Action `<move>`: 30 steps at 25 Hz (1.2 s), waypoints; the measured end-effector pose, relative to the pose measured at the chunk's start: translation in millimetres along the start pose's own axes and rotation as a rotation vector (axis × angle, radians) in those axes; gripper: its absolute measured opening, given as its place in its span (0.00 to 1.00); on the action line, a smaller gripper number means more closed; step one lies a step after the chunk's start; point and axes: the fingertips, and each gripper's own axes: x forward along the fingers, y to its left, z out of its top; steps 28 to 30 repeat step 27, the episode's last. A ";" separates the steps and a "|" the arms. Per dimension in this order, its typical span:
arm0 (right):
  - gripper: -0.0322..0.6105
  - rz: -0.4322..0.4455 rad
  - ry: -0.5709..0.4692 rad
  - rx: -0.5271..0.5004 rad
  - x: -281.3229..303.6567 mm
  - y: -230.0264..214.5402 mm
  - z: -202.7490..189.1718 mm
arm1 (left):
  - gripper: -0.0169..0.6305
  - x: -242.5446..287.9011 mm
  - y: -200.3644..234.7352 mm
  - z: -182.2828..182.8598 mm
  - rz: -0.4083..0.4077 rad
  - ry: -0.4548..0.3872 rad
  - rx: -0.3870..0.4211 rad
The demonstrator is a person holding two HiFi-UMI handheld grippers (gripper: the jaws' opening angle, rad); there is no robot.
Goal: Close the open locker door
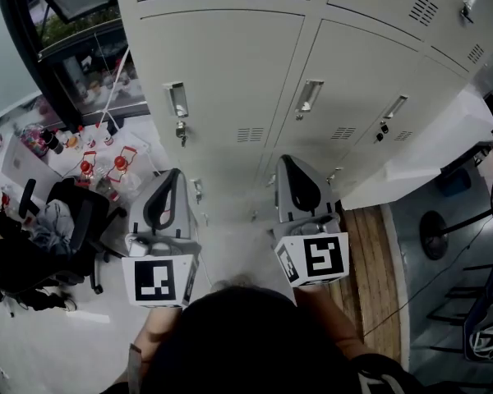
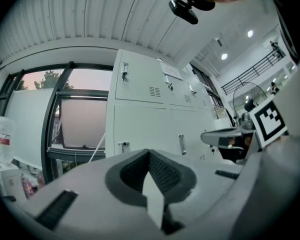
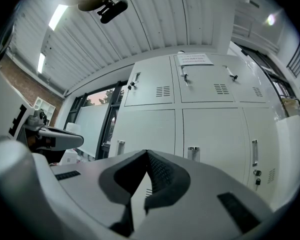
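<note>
My left hand-held gripper (image 2: 149, 153) has its jaws closed tip to tip, with nothing between the pads. My right hand-held gripper (image 3: 147, 152) is the same, jaws together and empty. From the head view, the left one (image 1: 171, 179) and the right one (image 1: 286, 164) sit side by side, a gap between them. Each has its marker cube, left (image 1: 158, 279) and right (image 1: 316, 258), nearest to me. Both point at the bank of pale lockers (image 1: 230, 56) and touch none of its doors.

Ahead of the left gripper is a shut door with a metal handle (image 1: 177, 98) and a small padlock (image 1: 181, 131) hanging under it. The right gripper faces the next shut door, which has its own handle (image 1: 309, 97).

The open locker door (image 1: 427, 150) is further right. It is a white panel swung out from the face of the bank, well apart from my right gripper.

Below that door is a strip of wooden floor (image 1: 370, 261).

Off to the left are a black office chair (image 1: 74, 212) and a white table (image 1: 66, 158) carrying red-capped bottles (image 1: 120, 164).
</note>
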 end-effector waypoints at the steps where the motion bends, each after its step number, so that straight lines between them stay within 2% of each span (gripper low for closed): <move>1: 0.07 0.002 -0.001 -0.004 -1.3 3.0 1.0 | 0.03 -2.1 1.0 0.0 -0.002 -0.002 -0.002; 16: 0.07 -0.009 -0.013 -0.015 -28.7 48.8 3.8 | 0.03 -44.3 12.4 -12.6 -0.044 -0.020 -0.022; 30: 0.07 -0.002 -0.020 -0.036 -27.1 66.0 11.6 | 0.03 -52.7 20.4 -10.7 -0.051 -0.031 -0.034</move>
